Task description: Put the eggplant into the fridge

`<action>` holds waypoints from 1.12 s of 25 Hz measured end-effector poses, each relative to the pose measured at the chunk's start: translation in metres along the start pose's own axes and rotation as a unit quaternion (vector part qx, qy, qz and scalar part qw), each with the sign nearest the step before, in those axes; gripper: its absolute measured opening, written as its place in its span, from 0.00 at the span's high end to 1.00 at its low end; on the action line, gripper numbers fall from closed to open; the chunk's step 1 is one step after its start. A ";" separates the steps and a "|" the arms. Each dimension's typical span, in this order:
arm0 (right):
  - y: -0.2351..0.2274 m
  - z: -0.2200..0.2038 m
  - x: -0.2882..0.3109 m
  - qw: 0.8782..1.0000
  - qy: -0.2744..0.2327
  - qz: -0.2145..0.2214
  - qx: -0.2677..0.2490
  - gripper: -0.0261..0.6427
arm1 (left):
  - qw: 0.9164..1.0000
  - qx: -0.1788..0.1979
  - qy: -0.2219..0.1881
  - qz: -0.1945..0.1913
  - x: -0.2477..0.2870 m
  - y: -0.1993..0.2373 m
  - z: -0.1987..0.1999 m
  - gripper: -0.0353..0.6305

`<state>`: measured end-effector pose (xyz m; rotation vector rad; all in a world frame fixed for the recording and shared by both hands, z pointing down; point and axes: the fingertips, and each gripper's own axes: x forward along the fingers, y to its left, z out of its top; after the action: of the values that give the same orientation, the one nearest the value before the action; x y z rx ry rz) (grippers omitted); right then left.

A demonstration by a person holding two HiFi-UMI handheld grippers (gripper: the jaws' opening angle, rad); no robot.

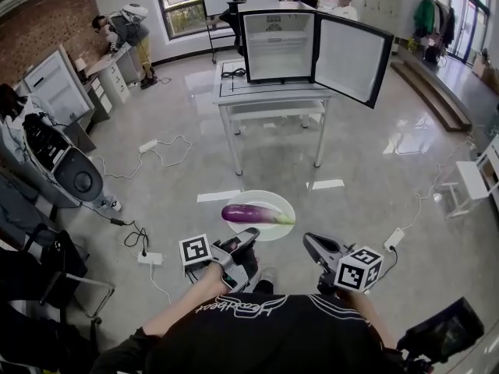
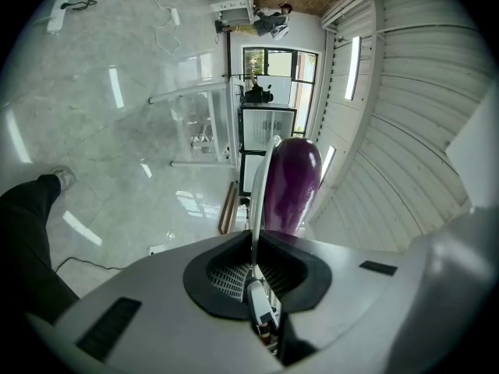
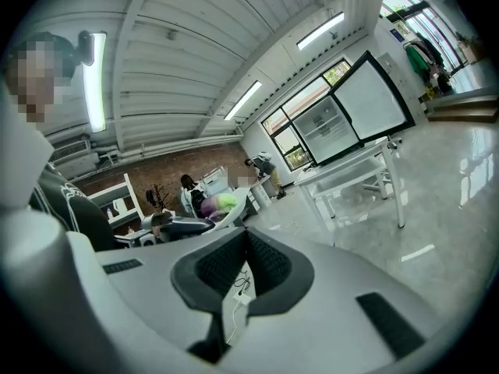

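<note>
Sitting on a white desk (image 1: 273,90) is a small black fridge (image 1: 279,53). Its door (image 1: 352,57) is swung wide open to the right. Inside, the fridge is white and has one shelf (image 1: 278,33). A black cable (image 1: 232,73) lies on the desk beside it.

Nearer, a round pale plate (image 1: 265,199) is held up over the floor, well apart from the fridge. The purple eggplant (image 1: 251,214) lies on its side on the plate, with its green end pointing right. The left gripper (image 1: 248,235) has its fingers (image 2: 226,275) pinching the plate's rim, just beside the eggplant. The right gripper (image 1: 308,241) is near the plate but not touching it. Its fingers (image 3: 269,259) are pressed together with nothing between them.

The floor (image 1: 374,154) is shiny and grey, with white power strips (image 1: 148,145) and wires on it. People (image 1: 129,29) are at the far wall by the windows. The black shirt (image 1: 257,318) has curly writing on it, too hard to read.
</note>
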<state>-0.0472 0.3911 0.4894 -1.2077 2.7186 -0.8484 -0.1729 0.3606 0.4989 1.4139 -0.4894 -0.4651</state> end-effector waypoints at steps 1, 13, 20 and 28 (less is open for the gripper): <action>-0.006 0.006 0.009 1.000 0.001 0.000 0.001 0.95 | 1.000 0.001 0.001 -0.001 0.008 -0.003 0.011 0.91; -0.066 0.074 0.122 1.000 0.022 -0.003 0.011 0.95 | 1.000 -0.019 0.010 -0.011 0.082 -0.023 0.133 0.91; -0.090 0.106 0.173 1.000 0.017 -0.005 0.003 0.95 | 1.000 -0.011 0.014 -0.015 0.114 -0.034 0.193 0.91; -0.118 0.127 0.191 0.999 0.003 -0.031 0.004 0.95 | 0.999 -0.006 0.036 -0.028 0.149 -0.042 0.226 0.91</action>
<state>-0.0675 0.1347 0.4741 -1.2974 2.6934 -0.8697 -0.1832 0.0878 0.4847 1.4309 -0.3899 -0.4601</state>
